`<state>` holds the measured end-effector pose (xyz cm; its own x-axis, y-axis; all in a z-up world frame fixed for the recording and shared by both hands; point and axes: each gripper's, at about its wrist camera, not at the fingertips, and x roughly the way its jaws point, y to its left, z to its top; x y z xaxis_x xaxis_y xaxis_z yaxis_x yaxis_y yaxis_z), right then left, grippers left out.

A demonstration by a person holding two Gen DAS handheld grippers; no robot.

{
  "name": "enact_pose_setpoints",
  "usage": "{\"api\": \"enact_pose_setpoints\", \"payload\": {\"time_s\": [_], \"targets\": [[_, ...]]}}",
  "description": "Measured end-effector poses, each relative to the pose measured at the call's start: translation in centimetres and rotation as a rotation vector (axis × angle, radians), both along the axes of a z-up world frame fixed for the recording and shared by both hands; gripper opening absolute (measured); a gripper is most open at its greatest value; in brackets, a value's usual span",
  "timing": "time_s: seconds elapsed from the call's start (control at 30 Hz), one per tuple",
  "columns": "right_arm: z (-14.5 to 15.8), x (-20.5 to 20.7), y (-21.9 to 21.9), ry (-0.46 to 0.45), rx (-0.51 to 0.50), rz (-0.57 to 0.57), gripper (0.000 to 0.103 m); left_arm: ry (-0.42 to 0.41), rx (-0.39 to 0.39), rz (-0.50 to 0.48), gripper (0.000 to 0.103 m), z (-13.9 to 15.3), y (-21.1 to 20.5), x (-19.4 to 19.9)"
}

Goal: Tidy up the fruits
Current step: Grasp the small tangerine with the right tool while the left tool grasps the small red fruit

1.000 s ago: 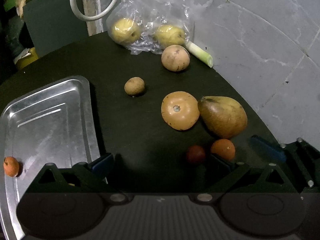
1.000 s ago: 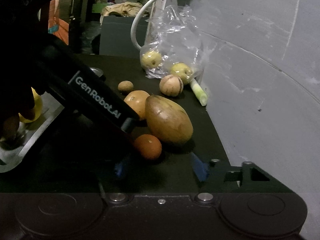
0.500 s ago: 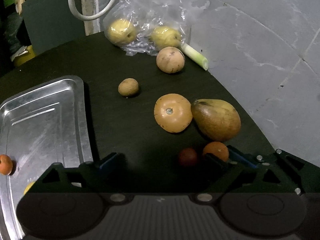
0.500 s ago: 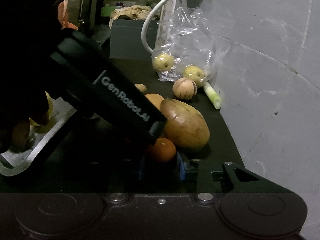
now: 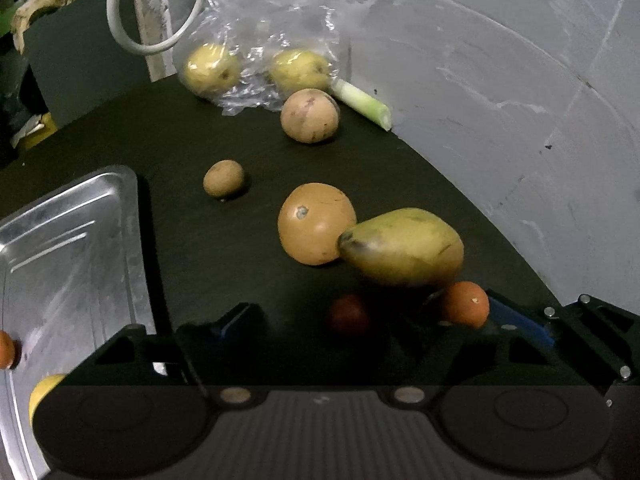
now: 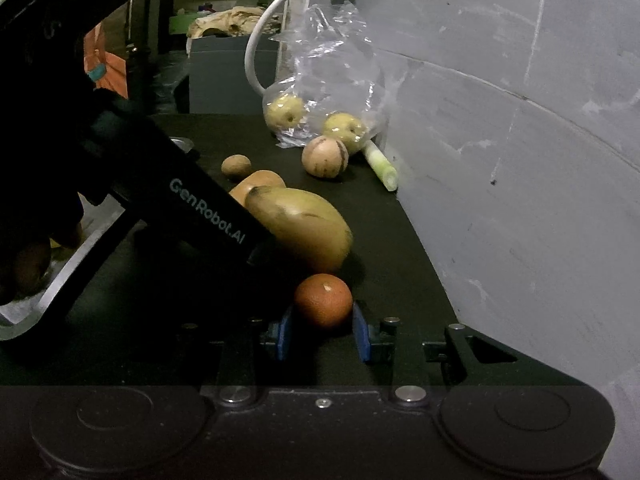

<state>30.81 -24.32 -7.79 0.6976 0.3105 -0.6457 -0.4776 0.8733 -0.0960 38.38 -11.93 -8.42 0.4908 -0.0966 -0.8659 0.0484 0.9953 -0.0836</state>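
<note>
orange tangerine [image 6: 323,305] sits clamped in the right fingers [image 6: 359,330] (left fingers [image 5: 236,320] spread apart).

Right gripper [image 6: 322,330] jaws closed; left gripper [image 5: 332,320] spread.

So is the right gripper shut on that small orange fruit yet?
Not clearly: its blue fingers flank the small orange fruit closely, but contact cannot be confirmed.

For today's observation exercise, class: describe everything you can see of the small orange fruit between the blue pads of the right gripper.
The small orange fruit is round, matte and dull orange, with a pale speck on top. It sits on the dark table, between the blue pads of the right gripper, which close around its sides. A large yellow-brown mango lies just behind it; whether they touch is unclear. It looks whole and unbruised.
</note>
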Motion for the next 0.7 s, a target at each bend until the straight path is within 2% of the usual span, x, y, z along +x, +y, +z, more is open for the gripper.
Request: {"api": "enact_pose_setpoints", "payload": {"time_s": [0.13, 0.47, 0.7], "targets": [[-0.02, -0.03, -0.29, 0.008, 0.009, -0.012, 0.033, -0.005, 0.012, -0.006, 0.071, 0.19, -0.49, 0.13], [0.03, 0.03, -0.15, 0.016, 0.008, -0.017, 0.034, -0.003, -0.007, -0.015, 0.028, 0.7, -0.79, 0.15], [0.06, -0.44, -0.11, 0.024, 0.013, -0.018, 0.034, 0.009, -0.024, -0.018, 0.025, 0.87, -0.5, -0.66]]}}
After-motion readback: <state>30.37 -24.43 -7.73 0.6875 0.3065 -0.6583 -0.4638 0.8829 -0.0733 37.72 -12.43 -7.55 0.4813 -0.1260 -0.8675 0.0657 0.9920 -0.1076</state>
